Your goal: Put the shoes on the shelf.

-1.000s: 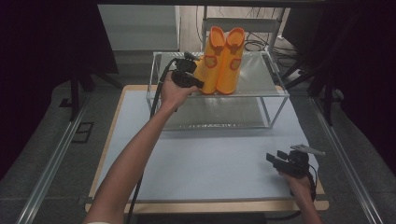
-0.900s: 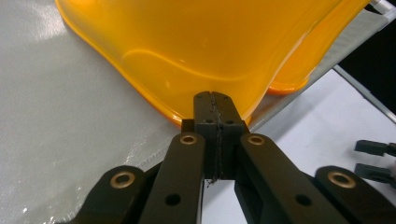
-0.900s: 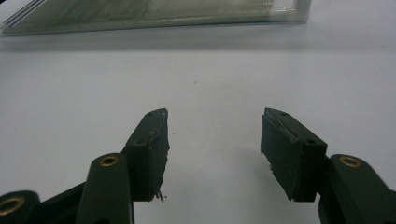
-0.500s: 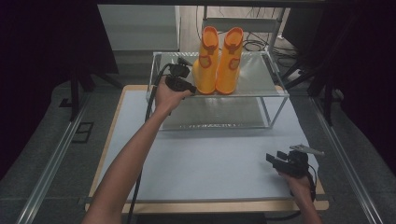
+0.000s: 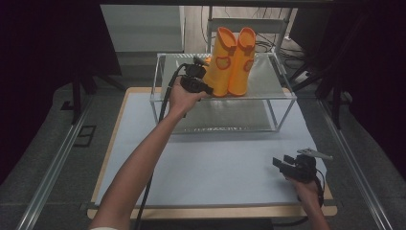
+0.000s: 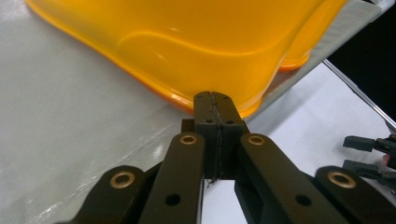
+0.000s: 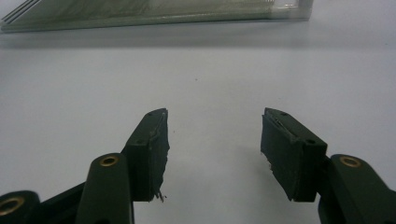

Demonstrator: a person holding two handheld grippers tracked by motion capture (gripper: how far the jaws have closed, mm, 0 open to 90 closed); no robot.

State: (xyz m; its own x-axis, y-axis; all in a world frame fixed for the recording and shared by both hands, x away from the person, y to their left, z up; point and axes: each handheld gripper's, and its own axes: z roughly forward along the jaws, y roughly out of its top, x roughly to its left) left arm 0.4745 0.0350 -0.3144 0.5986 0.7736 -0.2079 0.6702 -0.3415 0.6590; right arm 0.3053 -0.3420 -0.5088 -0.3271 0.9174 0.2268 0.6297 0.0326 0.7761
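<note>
Boots (image 5: 233, 62): orange pair, standing upright side by side on the upper shelf of the clear rack (image 5: 282, 96), toward its back middle. In the left gripper view I'm seeing the orange sole edge (image 6: 187, 51) just past my jaw tips, lying over the grey shelf sheet.

Left gripper (image 5: 197, 85): I'm holding it at the rack's left front part, tips right beside the left boot's lower part; touching or not, I cannot tell. Jaws are pressing together, pad against pad, nothing between them. Left hand (image 5: 181, 96) is wrapping the handle, forearm reaching up from the bottom edge, cable trailing down along it.

Right gripper (image 5: 293, 166): I'm resting it low over the white mat (image 5: 215, 158) near the front right corner, well apart from the rack. Jaws are standing spread, bare mat showing between the pads (image 7: 152, 149); rack base is showing far ahead in the right gripper view.

Mat is lying on a wood-edged table (image 5: 115, 143); grey floor around it.
</note>
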